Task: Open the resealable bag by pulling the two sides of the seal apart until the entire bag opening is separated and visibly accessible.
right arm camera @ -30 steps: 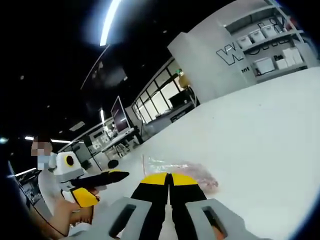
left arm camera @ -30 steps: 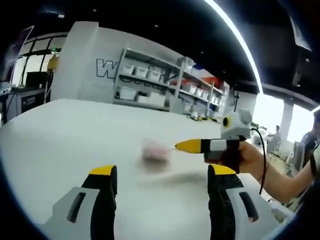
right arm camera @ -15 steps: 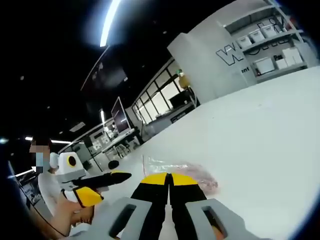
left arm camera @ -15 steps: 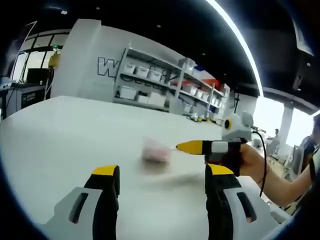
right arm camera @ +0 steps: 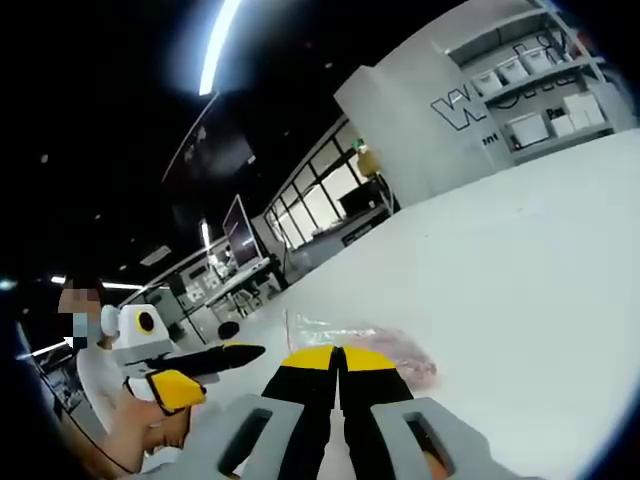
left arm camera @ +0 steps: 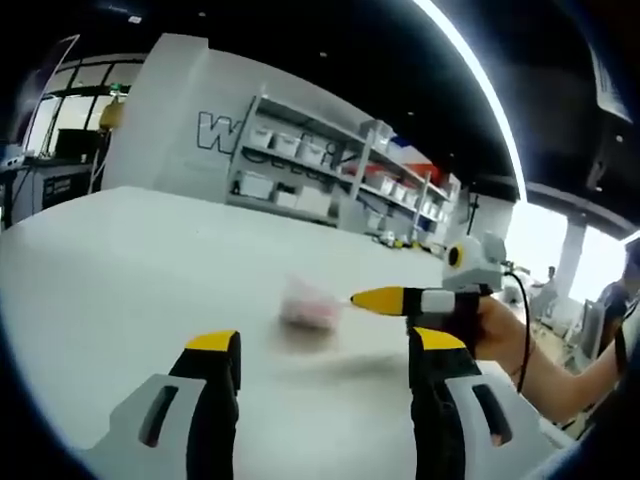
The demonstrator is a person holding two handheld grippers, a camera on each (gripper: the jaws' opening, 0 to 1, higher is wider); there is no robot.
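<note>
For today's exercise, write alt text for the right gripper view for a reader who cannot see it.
The right gripper points its closed yellow-tipped jaws at a clear resealable bag with pinkish contents, lying flat on a white table. The left gripper, jaws open, enters from the left, held by a person's hand.

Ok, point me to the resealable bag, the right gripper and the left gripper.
resealable bag [right arm camera: 360,338]: right gripper view, its clear pinkish body on the table.
right gripper [right arm camera: 338,352]: right gripper view, between its closed yellow tips.
left gripper [left arm camera: 325,345]: left gripper view, midway between its parted tips.
</note>
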